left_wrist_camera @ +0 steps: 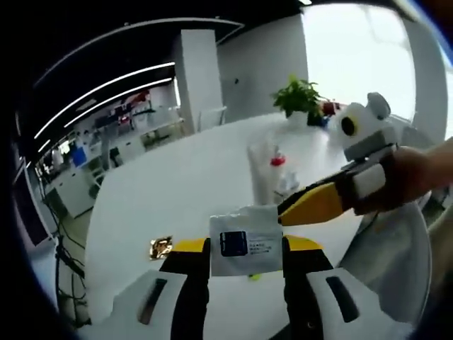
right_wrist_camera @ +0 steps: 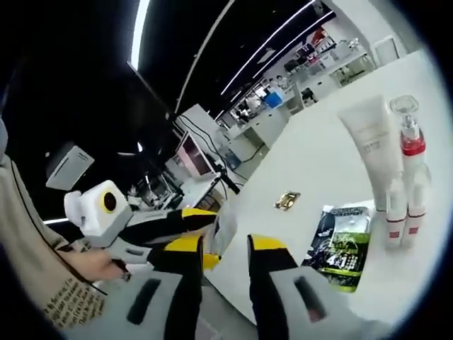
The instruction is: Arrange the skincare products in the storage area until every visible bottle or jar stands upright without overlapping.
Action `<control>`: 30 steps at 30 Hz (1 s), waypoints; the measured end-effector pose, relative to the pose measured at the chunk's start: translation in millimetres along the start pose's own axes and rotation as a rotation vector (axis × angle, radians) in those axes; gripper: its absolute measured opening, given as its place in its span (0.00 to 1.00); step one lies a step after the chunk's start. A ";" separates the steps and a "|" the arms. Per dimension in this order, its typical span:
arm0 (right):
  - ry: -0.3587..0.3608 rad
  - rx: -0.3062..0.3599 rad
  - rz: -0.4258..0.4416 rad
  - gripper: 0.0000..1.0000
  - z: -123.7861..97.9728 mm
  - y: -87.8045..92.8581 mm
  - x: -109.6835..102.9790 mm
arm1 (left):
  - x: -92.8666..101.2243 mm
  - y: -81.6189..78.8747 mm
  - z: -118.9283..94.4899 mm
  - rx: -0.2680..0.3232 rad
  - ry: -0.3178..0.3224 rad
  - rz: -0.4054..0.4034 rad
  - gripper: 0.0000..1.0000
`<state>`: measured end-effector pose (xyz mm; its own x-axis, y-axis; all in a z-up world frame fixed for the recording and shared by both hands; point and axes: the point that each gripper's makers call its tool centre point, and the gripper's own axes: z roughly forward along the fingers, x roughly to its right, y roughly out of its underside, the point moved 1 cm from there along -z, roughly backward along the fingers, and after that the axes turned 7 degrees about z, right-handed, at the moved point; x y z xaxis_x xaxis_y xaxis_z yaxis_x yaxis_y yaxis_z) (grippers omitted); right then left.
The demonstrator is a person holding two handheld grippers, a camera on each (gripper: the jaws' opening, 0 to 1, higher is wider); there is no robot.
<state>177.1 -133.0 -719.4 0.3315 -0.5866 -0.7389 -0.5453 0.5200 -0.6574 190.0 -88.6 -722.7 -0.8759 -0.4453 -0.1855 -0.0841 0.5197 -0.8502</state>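
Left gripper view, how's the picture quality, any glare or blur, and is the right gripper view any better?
Left gripper view: the window behind the potted plant is blown out white, the white table is washed out, and the sachet label is too soft to read. Right gripper view: dark ceiling, bright table, the white tube and green packet are fairly sharp, with straight lines bowed by the fisheye.

left gripper (left_wrist_camera: 246, 249): black, yellow tips | right gripper (right_wrist_camera: 225, 248): same | sleeve (right_wrist_camera: 39, 269): beige, printed text

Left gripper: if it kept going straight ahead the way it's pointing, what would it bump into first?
The left gripper already holds a white sachet between its jaws. Beyond it, the clear pouch standing on the white table is probably first, though depth is unclear.
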 end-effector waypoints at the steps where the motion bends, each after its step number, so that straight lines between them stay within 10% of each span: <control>1: -0.001 0.002 0.008 0.20 0.3 0.0 -0.2 | 0.8 -0.1 0.2 0.000 0.002 -0.001 0.38; 5: -0.009 0.010 0.023 0.01 -1.8 0.5 -0.2 | 4.4 -0.9 0.1 0.002 0.009 -0.003 0.38; 17: -0.015 0.056 0.099 0.01 -12.2 -8.4 2.4 | 9.5 -3.6 4.0 0.009 0.048 -0.029 0.43; 30: -0.041 0.033 0.076 0.01 -17.3 -9.4 2.7 | -5.1 2.0 -0.8 0.055 0.186 -0.405 0.54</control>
<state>169.7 -150.2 -712.6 0.3221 -0.5192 -0.7916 -0.5444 0.5825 -0.6036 193.9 -84.7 -723.1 -0.8488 -0.4631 0.2552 -0.4168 0.2889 -0.8619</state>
